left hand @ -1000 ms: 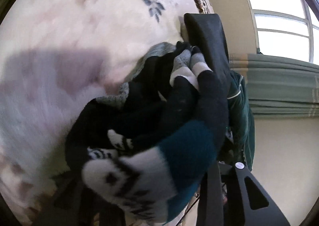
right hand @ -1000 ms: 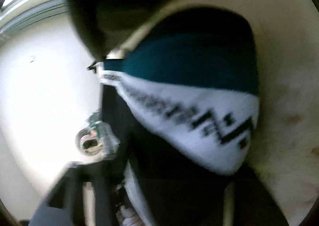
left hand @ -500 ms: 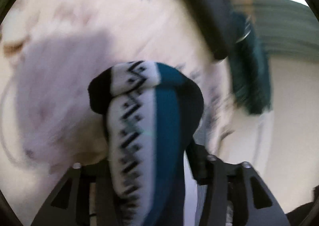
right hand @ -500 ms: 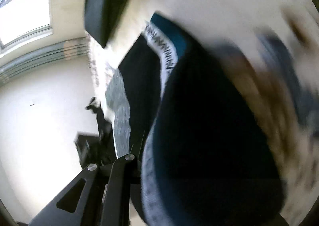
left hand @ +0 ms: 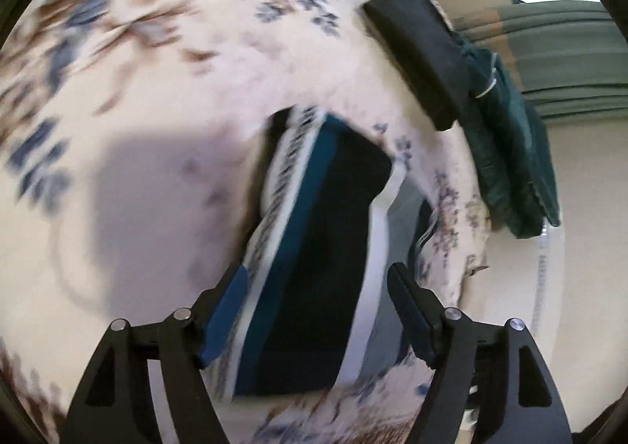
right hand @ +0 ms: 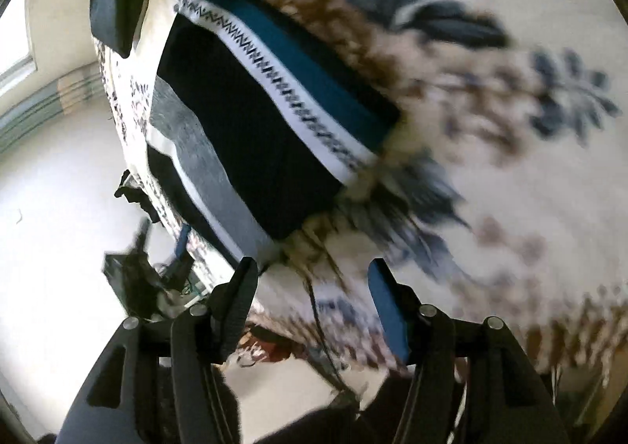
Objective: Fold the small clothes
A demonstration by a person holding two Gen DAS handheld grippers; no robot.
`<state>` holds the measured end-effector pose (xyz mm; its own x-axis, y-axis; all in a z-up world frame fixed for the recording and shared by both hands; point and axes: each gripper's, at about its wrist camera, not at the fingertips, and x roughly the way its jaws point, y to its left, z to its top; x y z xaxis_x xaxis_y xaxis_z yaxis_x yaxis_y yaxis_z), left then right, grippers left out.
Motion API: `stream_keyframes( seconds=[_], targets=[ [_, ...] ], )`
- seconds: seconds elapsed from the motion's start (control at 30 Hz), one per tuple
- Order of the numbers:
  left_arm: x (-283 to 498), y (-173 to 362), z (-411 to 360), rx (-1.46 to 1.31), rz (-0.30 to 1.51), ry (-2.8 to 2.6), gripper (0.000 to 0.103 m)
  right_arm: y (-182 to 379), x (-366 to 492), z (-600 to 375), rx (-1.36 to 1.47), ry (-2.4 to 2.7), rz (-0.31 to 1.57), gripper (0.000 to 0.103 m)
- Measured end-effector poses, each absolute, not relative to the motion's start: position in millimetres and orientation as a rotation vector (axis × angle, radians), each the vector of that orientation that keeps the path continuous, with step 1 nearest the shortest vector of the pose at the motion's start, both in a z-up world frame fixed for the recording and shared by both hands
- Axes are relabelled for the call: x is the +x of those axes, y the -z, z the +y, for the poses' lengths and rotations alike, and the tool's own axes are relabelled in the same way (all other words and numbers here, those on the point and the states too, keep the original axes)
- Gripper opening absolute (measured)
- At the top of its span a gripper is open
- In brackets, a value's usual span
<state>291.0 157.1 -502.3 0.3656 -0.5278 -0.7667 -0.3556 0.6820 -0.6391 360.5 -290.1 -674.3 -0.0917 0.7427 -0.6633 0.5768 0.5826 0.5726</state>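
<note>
Folded black knit garment (left hand: 322,248) with a teal band and a white zigzag-patterned stripe lies flat on the cream floral blanket (left hand: 157,91), near a black folded piece (left hand: 420,51). It looks light, soft and floppy; pinching a folded edge would likely hold the layers together. The left gripper (left hand: 314,310) has just been opening and brackets the garment without pressing it. The right gripper (right hand: 312,302) has also just been opening; nothing lies between its jaws.

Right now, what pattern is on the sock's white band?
Black zigzag on the sock, clearest in the right wrist view.
</note>
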Motion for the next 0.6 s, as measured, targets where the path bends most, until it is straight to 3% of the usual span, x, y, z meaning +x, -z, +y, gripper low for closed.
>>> stream_keyframes(
  seconds=[0.13, 0.17, 0.3, 0.4, 0.43, 0.47, 0.6],
  targets=[
    [251, 531, 153, -0.826, 1.315, 0.035, 0.072, 641, 380, -309, 0.93, -0.165, 1.733, 0.062],
    [249, 540, 148, -0.801, 1.346, 0.002, 0.072, 638, 391, -314, 0.885, -0.172, 1.711, 0.069],
    [233, 579, 133, -0.661, 1.381, -0.066, 0.072, 634, 472, -313, 0.677, -0.216, 1.583, 0.071],
    [235, 585, 129, -0.695, 1.333, -0.096, 0.085, 641, 537, -286, 0.49, -0.256, 1.496, 0.071],
    [237, 588, 128, -0.716, 1.319, -0.094, 0.097, 651, 558, -278, 0.469, -0.273, 1.492, 0.071],
    [241, 591, 125, -0.743, 1.303, -0.086, 0.103, 656, 571, -273, 0.481, -0.292, 1.495, 0.071],
    [244, 598, 121, -0.745, 1.287, -0.193, 0.103, 684, 609, -251, 0.558, -0.382, 1.538, 0.07]
  ],
)
